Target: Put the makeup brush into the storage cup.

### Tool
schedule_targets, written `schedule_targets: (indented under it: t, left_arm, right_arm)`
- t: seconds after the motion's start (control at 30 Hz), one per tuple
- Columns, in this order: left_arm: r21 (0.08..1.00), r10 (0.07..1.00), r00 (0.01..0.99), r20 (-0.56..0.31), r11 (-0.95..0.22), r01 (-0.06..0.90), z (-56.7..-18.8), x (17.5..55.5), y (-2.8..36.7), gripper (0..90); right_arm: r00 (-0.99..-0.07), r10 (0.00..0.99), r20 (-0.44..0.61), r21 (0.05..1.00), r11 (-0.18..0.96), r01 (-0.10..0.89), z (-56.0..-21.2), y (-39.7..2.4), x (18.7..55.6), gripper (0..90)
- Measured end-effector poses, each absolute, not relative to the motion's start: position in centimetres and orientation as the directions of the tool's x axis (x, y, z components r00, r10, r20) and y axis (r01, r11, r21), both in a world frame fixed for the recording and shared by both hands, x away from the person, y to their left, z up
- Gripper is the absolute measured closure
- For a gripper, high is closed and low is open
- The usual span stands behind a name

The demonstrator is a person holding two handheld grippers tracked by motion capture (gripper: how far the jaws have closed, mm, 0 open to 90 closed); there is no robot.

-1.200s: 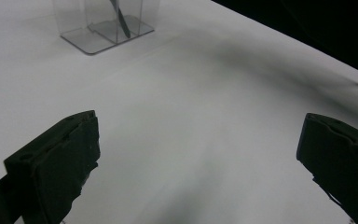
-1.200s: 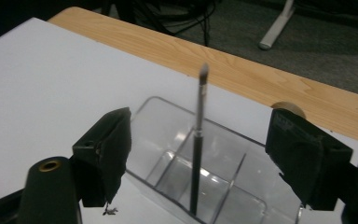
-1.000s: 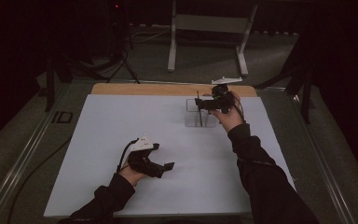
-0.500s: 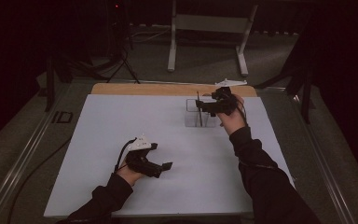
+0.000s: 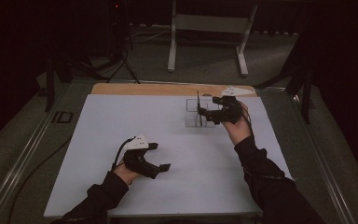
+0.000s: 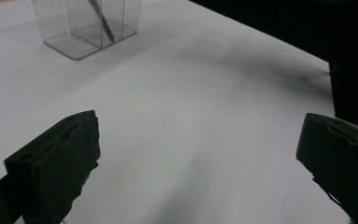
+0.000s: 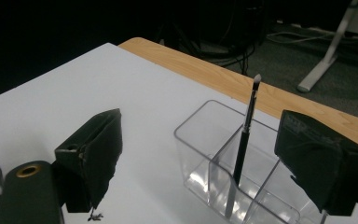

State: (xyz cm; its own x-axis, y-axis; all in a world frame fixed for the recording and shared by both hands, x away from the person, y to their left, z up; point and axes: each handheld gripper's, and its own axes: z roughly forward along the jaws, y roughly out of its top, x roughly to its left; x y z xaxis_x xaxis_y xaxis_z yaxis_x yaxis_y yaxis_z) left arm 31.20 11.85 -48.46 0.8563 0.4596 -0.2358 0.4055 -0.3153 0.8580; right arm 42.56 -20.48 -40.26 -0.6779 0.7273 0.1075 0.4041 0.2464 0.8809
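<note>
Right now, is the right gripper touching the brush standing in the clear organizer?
Apart. In the right gripper view, the brush stands between the right gripper's open jaws with clear space on both sides, leaning in the clear organizer.

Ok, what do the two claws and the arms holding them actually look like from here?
Both are black handheld tools. The left claw and right claw each carry a pale grey three-cornered plate on top, and a thin dark cable trails from each. Up close, the jaws are chunky, matte black blocks with ridged inner faces. The person wears dark long sleeves reaching the wrists.
</note>
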Motion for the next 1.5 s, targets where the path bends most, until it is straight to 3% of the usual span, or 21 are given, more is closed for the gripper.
schedule_targets:
  t: [0.67,1.07,1.5]
  left_arm:
    - [0.869,0.463,0.871,-0.165,-0.35,0.35,-46.9,30.3,14.5,1.0]
    - [0.863,0.455,0.879,-0.144,-0.377,0.337,-47.4,29.4,16.4,1.0]
    - [0.833,0.514,0.844,-0.152,-0.393,0.389,-48.8,28.6,19.5,1.0]
  right_arm:
    - [-0.762,0.635,0.128,0.889,0.267,0.372,-41.8,-22.6,37.7,15.8]
    - [-0.806,0.57,0.16,0.877,0.292,0.381,-44.7,-24.2,34.5,13.9]
    - [-0.803,0.579,0.142,0.851,0.342,0.398,-47.0,-26.3,32.3,13.8]
